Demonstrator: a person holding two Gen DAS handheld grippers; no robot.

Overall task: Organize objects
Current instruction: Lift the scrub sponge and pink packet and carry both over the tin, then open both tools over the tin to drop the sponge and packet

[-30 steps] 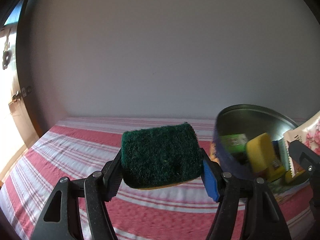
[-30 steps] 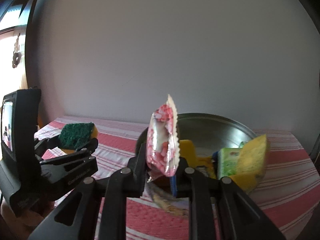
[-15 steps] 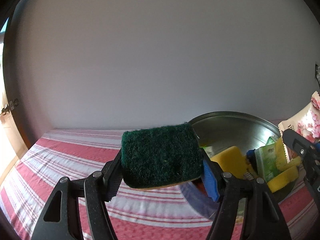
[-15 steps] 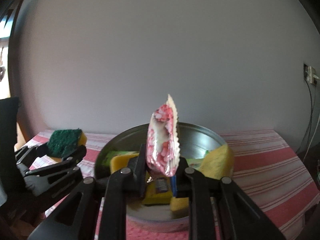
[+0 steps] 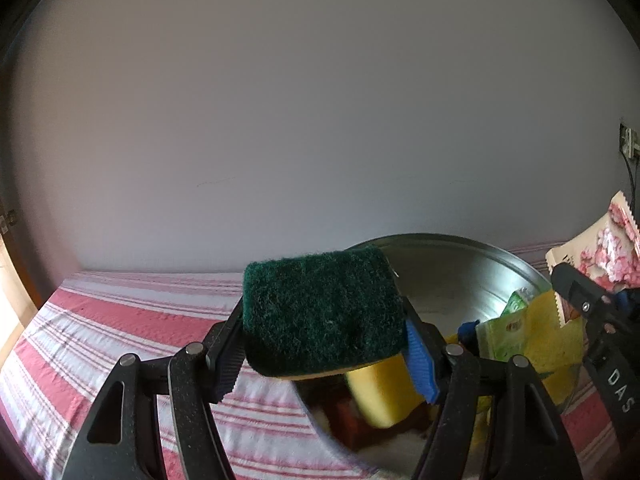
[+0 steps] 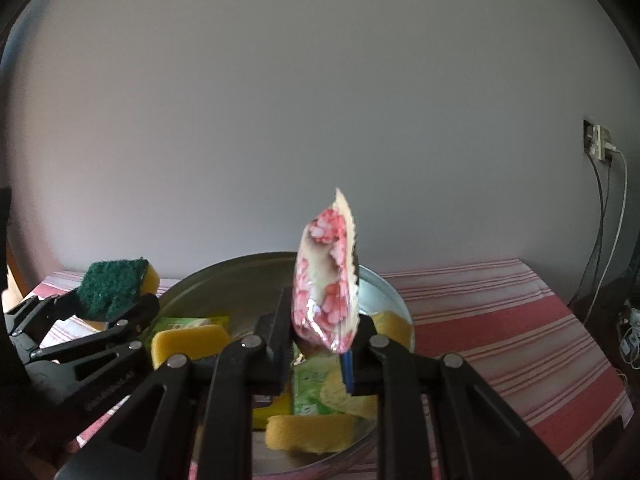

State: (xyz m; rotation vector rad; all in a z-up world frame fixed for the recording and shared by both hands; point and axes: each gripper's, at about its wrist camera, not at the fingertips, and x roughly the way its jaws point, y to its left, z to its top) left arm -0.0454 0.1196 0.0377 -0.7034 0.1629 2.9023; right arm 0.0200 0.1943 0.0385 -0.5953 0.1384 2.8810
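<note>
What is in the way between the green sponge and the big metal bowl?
Nothing visible blocks it. The left gripper holds the green scouring sponge beside the metal bowl's near rim, open air between them. The bowl already holds yellow sponges and a green packet, so it is crowded.

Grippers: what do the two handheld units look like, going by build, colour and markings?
The left gripper and right gripper are both matte black plastic, each with slotted, silver-riveted link arms. Each has one black ribbed pad and one blue. White lettering marks their sides. No hand or sleeve shows.
</note>
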